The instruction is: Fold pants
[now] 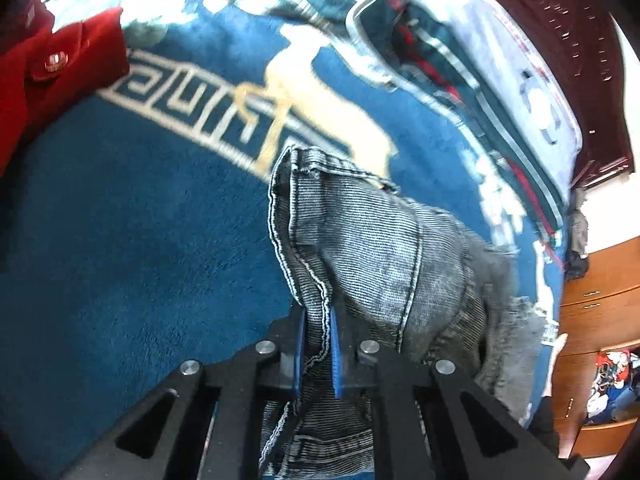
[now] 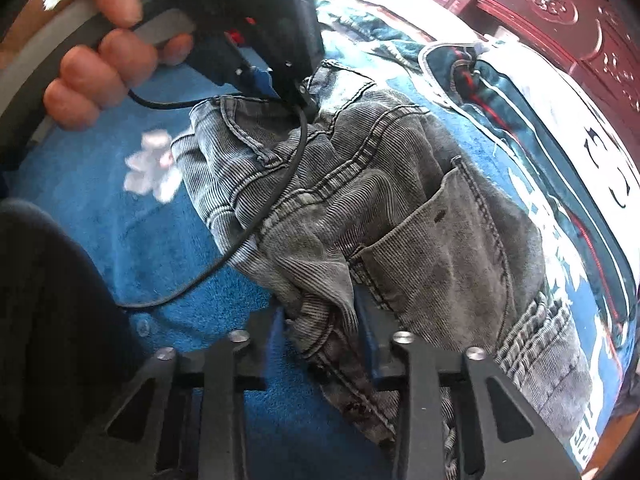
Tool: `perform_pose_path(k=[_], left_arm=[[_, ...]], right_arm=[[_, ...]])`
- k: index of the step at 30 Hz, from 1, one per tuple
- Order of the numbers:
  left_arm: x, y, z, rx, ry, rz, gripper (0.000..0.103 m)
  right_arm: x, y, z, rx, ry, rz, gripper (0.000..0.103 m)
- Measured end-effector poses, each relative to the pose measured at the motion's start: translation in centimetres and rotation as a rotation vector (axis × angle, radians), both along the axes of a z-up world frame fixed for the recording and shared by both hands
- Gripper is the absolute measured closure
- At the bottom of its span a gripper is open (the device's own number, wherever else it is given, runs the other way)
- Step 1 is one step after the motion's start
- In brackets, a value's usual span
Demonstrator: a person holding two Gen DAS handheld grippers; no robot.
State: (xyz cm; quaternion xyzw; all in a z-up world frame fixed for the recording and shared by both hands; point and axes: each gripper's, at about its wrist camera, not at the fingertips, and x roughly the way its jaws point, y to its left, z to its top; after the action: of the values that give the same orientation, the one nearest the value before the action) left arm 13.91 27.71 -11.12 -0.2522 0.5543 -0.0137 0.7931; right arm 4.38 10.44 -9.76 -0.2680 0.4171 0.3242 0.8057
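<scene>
Grey washed denim pants (image 1: 372,248) lie bunched on a blue patterned blanket (image 1: 120,240). My left gripper (image 1: 318,320) is shut on a stitched edge of the pants, the cloth pinched between its blue pads. My right gripper (image 2: 324,320) is shut on a crumpled fold of the pants (image 2: 400,208) near a back pocket (image 2: 448,248). The left gripper (image 2: 288,80), held in a hand, shows in the right wrist view at the far end of the waistband, its cable trailing over the denim.
A red garment (image 1: 48,76) lies at the left on the blanket. A folded teal striped blanket (image 1: 448,64) lies behind the pants. A dark carved wooden headboard (image 1: 568,32) stands at the far right, with wooden drawers (image 1: 600,300) beside the bed.
</scene>
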Motion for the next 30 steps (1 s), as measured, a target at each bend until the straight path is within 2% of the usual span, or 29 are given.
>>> perform_pose_path(k=[4,9,13,19,23,26,28,30], left_arm=[[-0.2,-0.8,3.9,-0.023,-0.085,-0.029,0.091],[0.2,-4.0,9.0,-0.029,-0.184,-0.106,0.092],[0.5,-8.0,12.3,-0.026,-0.246,-0.189,0.092],[0.7,-16.0,15.7,-0.035,-0.304,-0.336,0.092],[0.9,-22.5,15.8,-0.035,-0.3,-0.452,0.092],[1.1,-27.8,14.2,-0.038,-0.256,-0.531,0.091],[1.3,-31.5,12.1,-0.029,-0.2,-0.582,0.091],[1.2,-34.9,9.5,0.028,-0.143,-0.634,0.091]], right_arm=[[-0.1,-1.4,1.8,0.071,0.018,-0.053,0.079],[-0.4,-3.5,4.0,0.162,0.031,-0.134,0.08],[-1.0,-6.1,5.6,0.235,0.02,-0.205,0.083],[-1.6,-10.8,7.2,0.333,0.002,-0.324,0.085],[-2.3,-13.7,7.3,0.365,-0.009,-0.395,0.086],[-3.0,-16.4,6.5,0.386,0.013,-0.469,0.087],[-3.2,-18.4,4.8,0.414,0.075,-0.531,0.087],[-3.1,-20.8,2.6,0.438,0.162,-0.614,0.087]])
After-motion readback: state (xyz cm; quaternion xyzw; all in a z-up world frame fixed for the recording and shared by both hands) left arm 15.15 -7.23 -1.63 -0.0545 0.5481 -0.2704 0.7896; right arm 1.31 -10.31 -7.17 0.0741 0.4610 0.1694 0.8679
